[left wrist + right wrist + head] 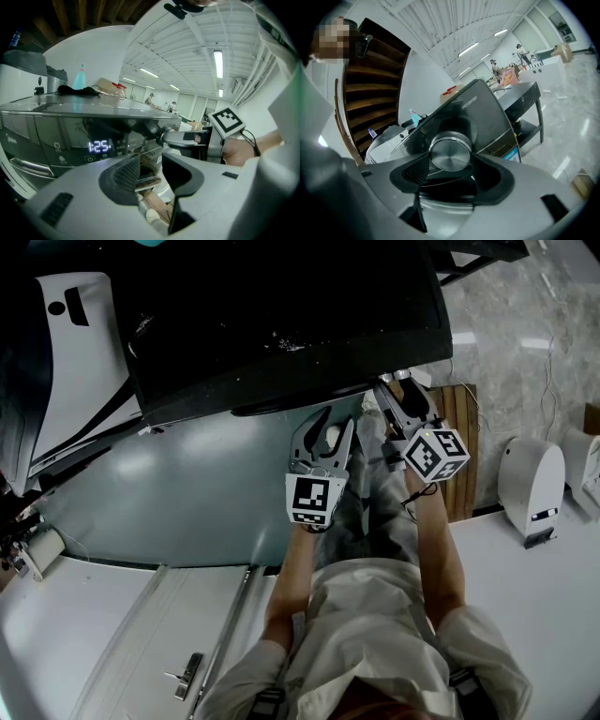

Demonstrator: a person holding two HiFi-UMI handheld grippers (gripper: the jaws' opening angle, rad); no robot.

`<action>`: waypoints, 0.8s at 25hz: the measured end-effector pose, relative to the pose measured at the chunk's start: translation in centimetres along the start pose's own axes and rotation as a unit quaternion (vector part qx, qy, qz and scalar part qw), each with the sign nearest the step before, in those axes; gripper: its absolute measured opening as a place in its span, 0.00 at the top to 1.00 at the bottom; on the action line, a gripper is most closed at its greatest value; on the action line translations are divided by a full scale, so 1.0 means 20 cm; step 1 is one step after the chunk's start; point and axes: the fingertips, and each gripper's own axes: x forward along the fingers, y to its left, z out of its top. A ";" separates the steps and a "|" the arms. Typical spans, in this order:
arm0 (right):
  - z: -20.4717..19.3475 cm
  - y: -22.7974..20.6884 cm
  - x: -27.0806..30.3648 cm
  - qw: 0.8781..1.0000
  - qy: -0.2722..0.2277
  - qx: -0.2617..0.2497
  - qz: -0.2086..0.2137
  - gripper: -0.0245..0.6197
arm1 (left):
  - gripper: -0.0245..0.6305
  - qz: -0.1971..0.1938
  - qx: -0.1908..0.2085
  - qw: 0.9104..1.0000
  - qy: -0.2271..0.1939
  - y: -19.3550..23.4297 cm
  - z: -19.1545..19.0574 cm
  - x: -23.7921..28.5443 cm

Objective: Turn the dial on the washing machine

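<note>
Steel dial [450, 152]: on the washer's [487, 117] dark front panel, to the right of the display, facing the right gripper.
Right gripper [451, 167]: jaws spread to either side of the dial, pads just beside its rim and not visibly clamping it.
Left gripper [150, 169]: jaws apart with nothing between them; hangs near the panel, just beside the right gripper.
Display [100, 146]: lit, reads 1:25.
Done: the reach. The dial sits squarely between the right jaws.
Unclear: whether any turn has been made, as the dial face shows no mark.
Left: probably 1 step, closing on the rim and rotating, unless the setting already suits.
</note>
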 end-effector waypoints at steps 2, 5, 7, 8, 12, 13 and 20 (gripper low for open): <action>0.00 0.01 -0.01 1.000 0.002 -0.021 -0.009 0.51 | 0.73 -0.001 0.001 1.000 -0.001 0.00 0.00 0.00; 0.01 0.01 -0.01 0.998 0.005 -0.051 -0.020 0.50 | 0.73 0.000 0.001 1.000 -0.002 0.00 0.01 0.00; 0.02 0.02 -0.02 0.997 0.007 -0.068 -0.026 0.50 | 0.73 0.001 0.001 1.000 -0.002 0.00 0.01 0.00; 0.02 0.02 -0.02 0.997 0.007 -0.077 -0.029 0.50 | 0.73 0.001 0.001 1.000 -0.002 0.00 0.01 0.00; 0.04 0.03 -0.03 0.991 0.008 -0.123 -0.045 0.50 | 0.73 0.002 0.001 1.000 -0.002 0.00 0.00 0.00; 0.04 0.03 -0.03 0.989 0.009 -0.138 -0.051 0.50 | 0.73 0.002 0.002 1.000 -0.002 0.00 0.01 0.00; 0.05 0.06 -0.02 0.964 0.024 -0.249 -0.088 0.49 | 0.73 0.001 0.004 1.000 -0.002 0.00 0.01 -0.01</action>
